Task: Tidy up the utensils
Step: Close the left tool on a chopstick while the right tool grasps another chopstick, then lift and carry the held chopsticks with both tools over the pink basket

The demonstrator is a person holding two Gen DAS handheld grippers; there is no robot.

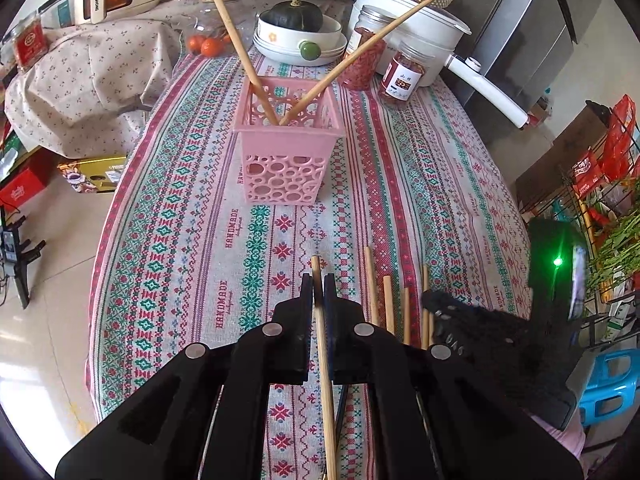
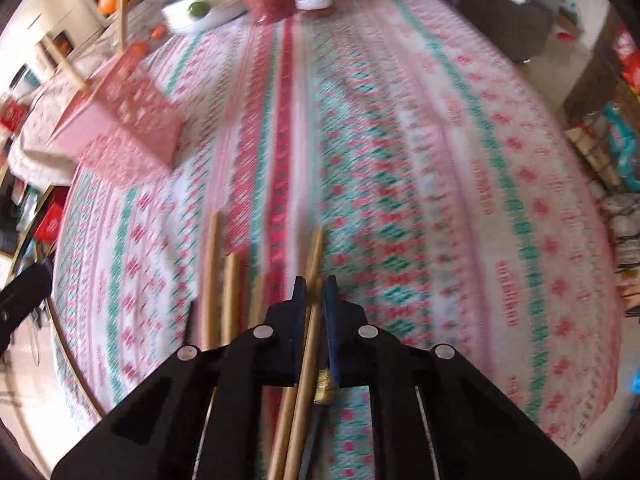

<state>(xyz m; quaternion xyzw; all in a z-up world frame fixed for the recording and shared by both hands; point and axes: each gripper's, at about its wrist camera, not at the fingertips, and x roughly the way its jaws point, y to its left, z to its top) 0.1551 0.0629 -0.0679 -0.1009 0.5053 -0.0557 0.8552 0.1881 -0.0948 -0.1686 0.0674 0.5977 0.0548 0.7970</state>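
Bamboo chopstick (image 1: 320,320), pale and slender, sits clamped lengthwise in the left gripper (image 1: 319,285), aimed at the pink perforated plastic basket (image 1: 286,148) already holding two. Right view, blurred: the right gripper (image 2: 316,286) seems to pinch another chopstick (image 2: 310,320) beside loose ones.

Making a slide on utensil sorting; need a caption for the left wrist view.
Left gripper shut on a chopstick, facing the pink holder that already contains two.
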